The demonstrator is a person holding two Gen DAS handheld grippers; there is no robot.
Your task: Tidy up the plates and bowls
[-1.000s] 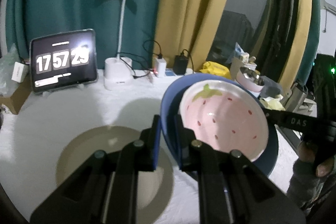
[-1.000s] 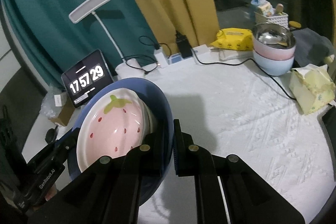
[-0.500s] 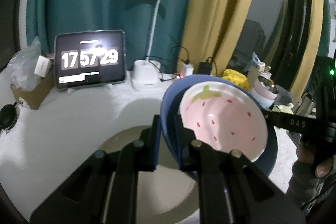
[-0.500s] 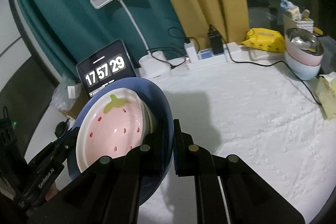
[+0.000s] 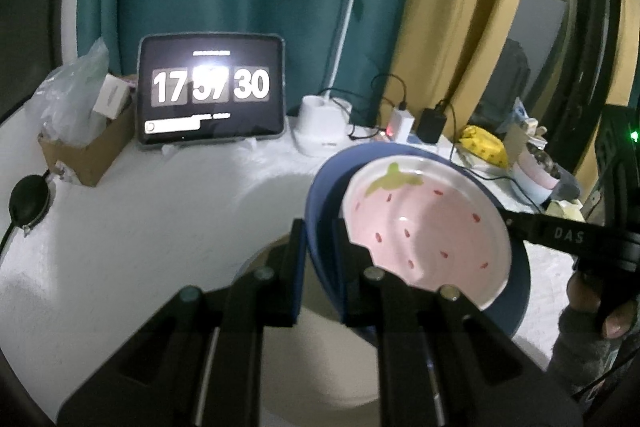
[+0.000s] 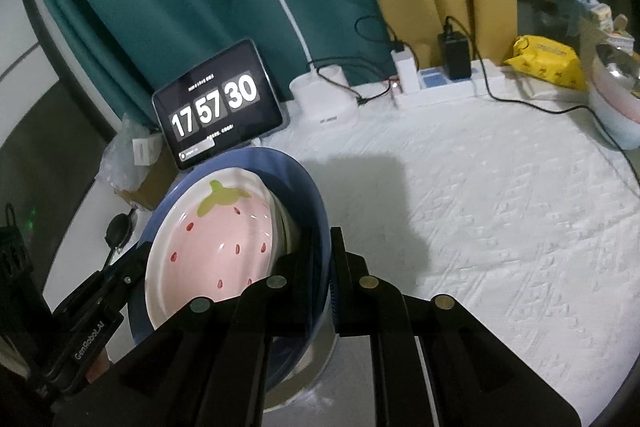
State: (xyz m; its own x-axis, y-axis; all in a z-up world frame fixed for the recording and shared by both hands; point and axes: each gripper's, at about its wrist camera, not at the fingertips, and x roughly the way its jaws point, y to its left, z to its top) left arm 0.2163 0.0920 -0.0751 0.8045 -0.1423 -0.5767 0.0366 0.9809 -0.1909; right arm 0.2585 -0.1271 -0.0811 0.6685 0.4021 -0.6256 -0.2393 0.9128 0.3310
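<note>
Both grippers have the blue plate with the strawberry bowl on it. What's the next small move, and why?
Probably lower it straight down, level. The left gripper and right gripper pinch opposite rims of the blue plate, the strawberry bowl sits loose inside, and the beige plate on the table lies directly underneath.

Bare tablecloth [image 6: 500, 227] right of blue plate [image 6: 312, 195]
</note>
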